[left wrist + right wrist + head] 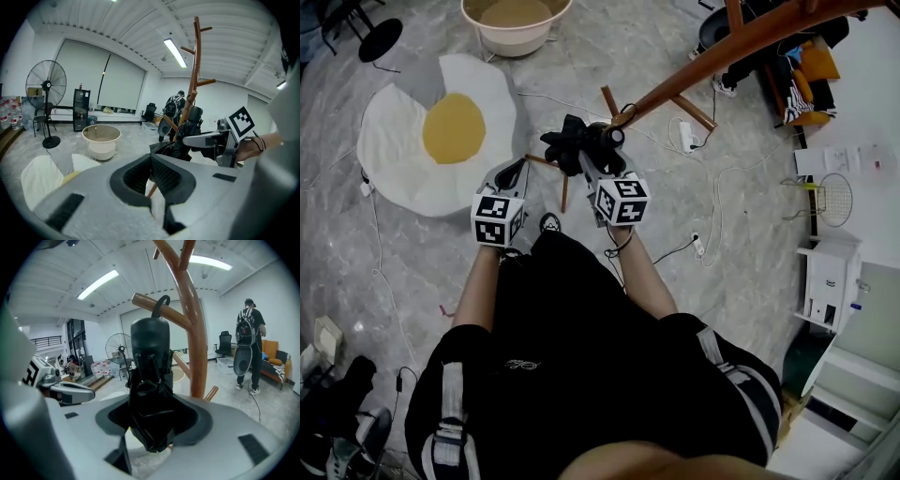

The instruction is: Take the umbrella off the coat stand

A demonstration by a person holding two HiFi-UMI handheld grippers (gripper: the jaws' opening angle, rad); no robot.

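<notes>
Head view: R gripper [596,155] clamped on black folded umbrella [567,141], close against stand [741,42] pole. L gripper [522,169] just beside it, touching nothing.

Left gripper view: its jaws drawn together, empty. Umbrella ahead, by the pole, not yet off.

Right gripper view: jaws pinch the soft canopy. Strap [161,301] looks looped over peg [180,318].

Risks: sideways pull w/ loop on peg could snag strap or tip stand. Fabric grip may slip. Prob. needs lift off peg first.
</notes>
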